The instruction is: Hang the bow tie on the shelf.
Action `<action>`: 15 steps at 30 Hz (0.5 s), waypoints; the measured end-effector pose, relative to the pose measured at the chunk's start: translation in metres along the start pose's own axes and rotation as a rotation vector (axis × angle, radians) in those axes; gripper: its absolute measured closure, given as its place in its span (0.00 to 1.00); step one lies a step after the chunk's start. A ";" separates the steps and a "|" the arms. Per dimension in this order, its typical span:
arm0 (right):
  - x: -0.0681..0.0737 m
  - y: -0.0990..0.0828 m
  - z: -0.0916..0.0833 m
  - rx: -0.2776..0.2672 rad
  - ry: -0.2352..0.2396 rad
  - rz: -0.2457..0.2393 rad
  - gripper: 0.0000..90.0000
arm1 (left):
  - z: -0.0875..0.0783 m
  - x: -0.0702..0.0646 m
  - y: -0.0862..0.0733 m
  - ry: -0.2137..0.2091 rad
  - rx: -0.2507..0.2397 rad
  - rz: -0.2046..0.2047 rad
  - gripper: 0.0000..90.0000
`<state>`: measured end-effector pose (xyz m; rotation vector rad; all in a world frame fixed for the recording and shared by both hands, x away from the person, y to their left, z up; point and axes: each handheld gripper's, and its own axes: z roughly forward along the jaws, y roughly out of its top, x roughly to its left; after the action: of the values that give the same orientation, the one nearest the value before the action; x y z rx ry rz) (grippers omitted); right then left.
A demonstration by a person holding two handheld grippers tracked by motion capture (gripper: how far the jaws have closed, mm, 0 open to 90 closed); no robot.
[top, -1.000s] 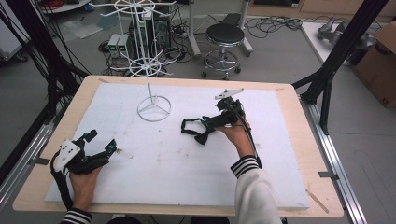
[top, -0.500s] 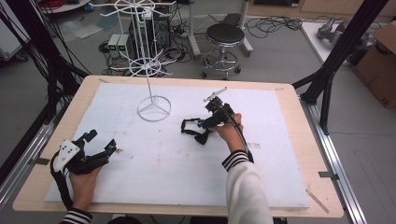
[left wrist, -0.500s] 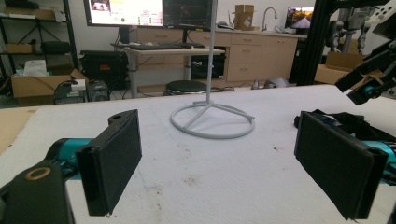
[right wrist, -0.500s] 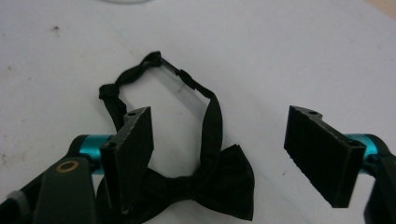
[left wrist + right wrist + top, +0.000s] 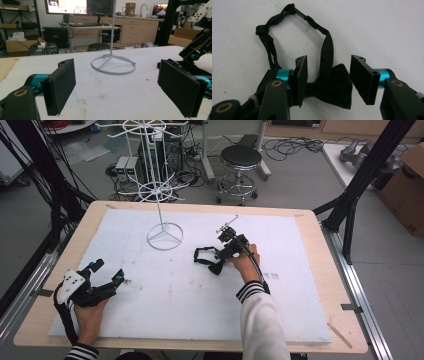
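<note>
Two grippers up: your right gripper (image 5: 328, 80) sits low over the black bow tie (image 5: 332, 86), just right of the white wire stand (image 5: 164, 236). Its jaws have just been closing, half-spread around one wing, pads not pressing yet. Your left gripper (image 5: 125, 87) rests well left of the stand, jaws wide apart.

Things on and around my table
White wire stand (image 5: 163, 236) at eleven o'clock on the white mat (image 5: 300, 310); black stool (image 5: 241, 157) on the floor at twelve.
</note>
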<state>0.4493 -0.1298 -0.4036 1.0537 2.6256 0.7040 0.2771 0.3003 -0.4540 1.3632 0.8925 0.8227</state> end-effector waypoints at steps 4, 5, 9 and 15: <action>0.002 0.001 0.005 0.020 -0.005 -0.016 0.61 | 0.000 0.000 0.000 -0.001 0.000 -0.001 0.17; 0.002 0.002 0.005 0.023 -0.008 -0.022 0.61 | 0.000 0.000 0.000 0.000 0.000 -0.002 0.17; 0.002 0.001 0.008 0.039 -0.008 -0.029 0.64 | 0.000 0.000 0.000 0.000 0.000 -0.002 0.17; 0.003 0.002 0.010 0.056 0.006 -0.027 0.72 | 0.000 0.000 0.000 -0.002 0.001 0.001 0.17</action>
<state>0.4519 -0.1227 -0.4108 1.0304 2.6740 0.6316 0.2770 0.3003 -0.4540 1.3651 0.8906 0.8223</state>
